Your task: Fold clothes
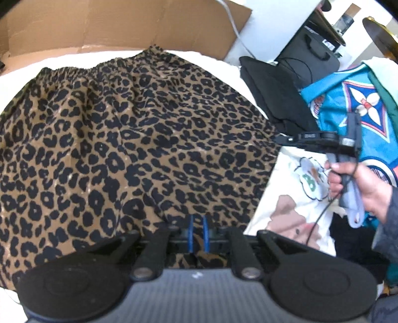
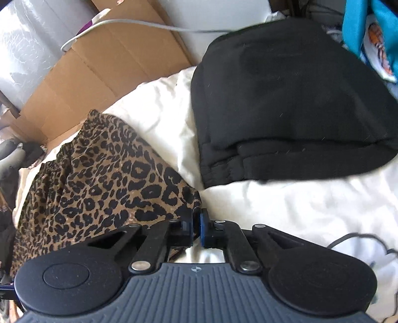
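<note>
- The left gripper [image 1: 197, 232] is pinching the near hem of the brown-and-black leopard-print gathered skirt [image 1: 139, 139], its blue-padded jaws drawn narrow with cloth bunched between them.
- The right gripper [image 2: 197, 227] is clamping the skirt's right hem corner, its jaws nearly closed on a fold of the print.
- The skirt is lying spread on the rumpled white bedsheet [image 2: 286, 206], stretching away from both grippers; its long axis is running from the held hem to the far elastic waistband [image 1: 82, 70], so I judge the coming fold is a carry of hem toward waistband.
- Both grippers are sitting on the same near edge, neither nearer the waistband.
- To the right, a person's hand [image 1: 360, 188] is gripping the right tool's handle above a white printed garment [image 1: 293, 198].
- Farther right, a folded black garment [image 2: 286, 99] is lying well apart from the skirt, and a turquoise patterned garment [image 1: 353, 104] beyond it.
- A flattened brown cardboard sheet [image 1: 112, 22] is standing at the back.
- No writing is readable.
</note>
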A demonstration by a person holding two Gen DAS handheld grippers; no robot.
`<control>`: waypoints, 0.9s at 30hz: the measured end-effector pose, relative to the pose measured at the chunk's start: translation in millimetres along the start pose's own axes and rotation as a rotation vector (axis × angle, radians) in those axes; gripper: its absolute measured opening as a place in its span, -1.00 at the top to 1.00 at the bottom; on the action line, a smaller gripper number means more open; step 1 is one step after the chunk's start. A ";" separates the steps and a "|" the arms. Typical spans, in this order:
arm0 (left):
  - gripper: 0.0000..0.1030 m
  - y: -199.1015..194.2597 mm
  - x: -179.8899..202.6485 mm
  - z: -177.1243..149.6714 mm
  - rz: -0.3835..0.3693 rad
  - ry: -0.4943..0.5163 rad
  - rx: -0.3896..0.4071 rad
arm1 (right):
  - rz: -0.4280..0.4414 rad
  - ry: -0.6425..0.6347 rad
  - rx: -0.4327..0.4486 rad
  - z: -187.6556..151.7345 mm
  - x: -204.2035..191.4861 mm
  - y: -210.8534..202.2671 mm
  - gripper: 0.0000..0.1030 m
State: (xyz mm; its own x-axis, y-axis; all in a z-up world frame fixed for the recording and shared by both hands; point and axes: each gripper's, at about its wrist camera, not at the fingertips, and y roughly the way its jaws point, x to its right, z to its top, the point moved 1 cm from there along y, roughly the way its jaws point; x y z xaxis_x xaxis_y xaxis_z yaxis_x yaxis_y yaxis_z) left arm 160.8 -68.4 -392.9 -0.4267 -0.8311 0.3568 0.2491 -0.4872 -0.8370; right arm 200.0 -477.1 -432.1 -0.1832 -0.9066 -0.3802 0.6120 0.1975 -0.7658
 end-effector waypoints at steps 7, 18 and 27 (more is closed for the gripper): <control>0.85 22.8 -4.6 -20.6 -0.007 0.010 -0.082 | -0.086 -0.049 -0.012 0.8 -9.5 -2.1 0.91; 0.86 -11.9 -1.7 -48.3 -0.032 -0.035 -0.050 | -0.057 -0.112 0.144 4.2 -51.8 -47.2 0.35; 0.86 -47.8 -35.7 -51.6 0.068 -0.138 0.025 | 0.096 -0.103 0.093 -2.4 -98.6 -52.9 0.31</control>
State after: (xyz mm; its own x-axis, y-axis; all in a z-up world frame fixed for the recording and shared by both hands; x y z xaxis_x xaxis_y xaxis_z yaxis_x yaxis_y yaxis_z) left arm 119.3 -1.6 -387.0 -0.2848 -0.8903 0.3552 0.2954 -0.4340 -0.8511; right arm 183.9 -397.2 -355.4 -0.0433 -0.9197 -0.3903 0.6923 0.2540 -0.6755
